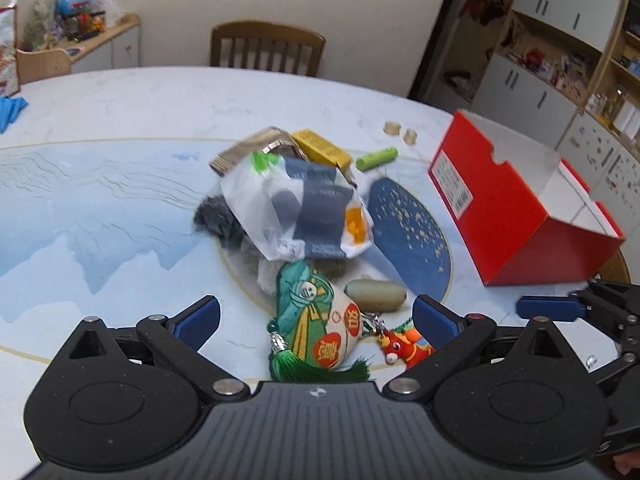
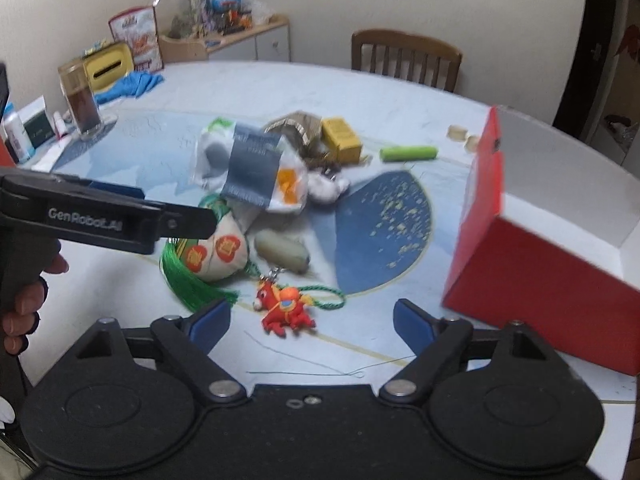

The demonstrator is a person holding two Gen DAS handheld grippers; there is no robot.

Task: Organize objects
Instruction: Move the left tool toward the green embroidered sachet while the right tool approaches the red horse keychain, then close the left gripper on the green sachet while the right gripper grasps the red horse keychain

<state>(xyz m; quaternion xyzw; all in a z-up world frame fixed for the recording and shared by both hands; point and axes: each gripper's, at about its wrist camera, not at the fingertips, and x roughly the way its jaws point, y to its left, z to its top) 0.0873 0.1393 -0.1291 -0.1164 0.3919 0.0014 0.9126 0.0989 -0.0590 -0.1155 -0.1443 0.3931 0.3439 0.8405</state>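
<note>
A pile of small objects lies mid-table: a white plastic bag (image 1: 304, 208) (image 2: 256, 164), a green embroidered sachet with tassel (image 1: 316, 316) (image 2: 216, 256), a grey-green stone (image 1: 376, 295) (image 2: 282, 251), a red horse charm (image 1: 404, 346) (image 2: 284, 308), a yellow box (image 1: 322, 148) (image 2: 341, 138) and a green tube (image 1: 377, 159) (image 2: 408, 153). An open red box (image 1: 508, 200) (image 2: 536, 264) stands to the right. My left gripper (image 1: 316, 320) is open, its jaws either side of the sachet. My right gripper (image 2: 312, 320) is open just before the horse charm.
A wooden chair (image 1: 267, 46) (image 2: 406, 58) stands behind the table (image 1: 120, 184). A glass jar (image 2: 80, 100), a blue cloth (image 2: 128, 84), snack bags and small bottles sit at the table's far left. Two small rolls (image 1: 400, 131) lie near the red box. Cabinets line the right wall.
</note>
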